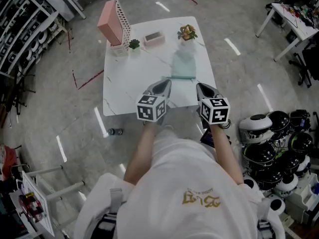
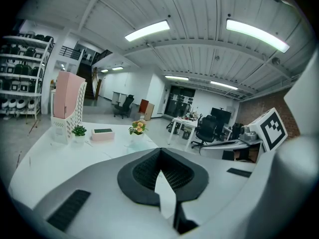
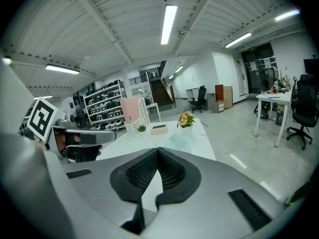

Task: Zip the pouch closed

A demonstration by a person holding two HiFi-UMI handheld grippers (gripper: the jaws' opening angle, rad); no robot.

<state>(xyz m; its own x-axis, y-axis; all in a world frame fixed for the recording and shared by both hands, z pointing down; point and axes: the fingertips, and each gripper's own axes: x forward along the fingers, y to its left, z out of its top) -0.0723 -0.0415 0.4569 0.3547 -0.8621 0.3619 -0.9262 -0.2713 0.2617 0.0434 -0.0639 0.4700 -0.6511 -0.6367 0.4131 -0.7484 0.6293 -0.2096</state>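
Observation:
A pale green pouch (image 1: 183, 65) lies flat on the white table (image 1: 129, 83), right of middle; in the right gripper view the pouch (image 3: 180, 142) shows beyond the jaws. My left gripper (image 1: 164, 84) hovers over the table's near edge, shut and empty, its tips (image 2: 159, 151) touching. My right gripper (image 1: 201, 85) is held beside it at the near right corner, also shut with nothing between its tips (image 3: 157, 149). Both sit short of the pouch, apart from it.
At the table's far side stand a pink file holder (image 1: 115, 25), a small green plant (image 1: 134, 45), a pink box (image 1: 153, 38) and a flower pot (image 1: 187, 33). Helmets (image 1: 271, 143) pile on the floor at right; shelving (image 1: 25, 29) stands at left.

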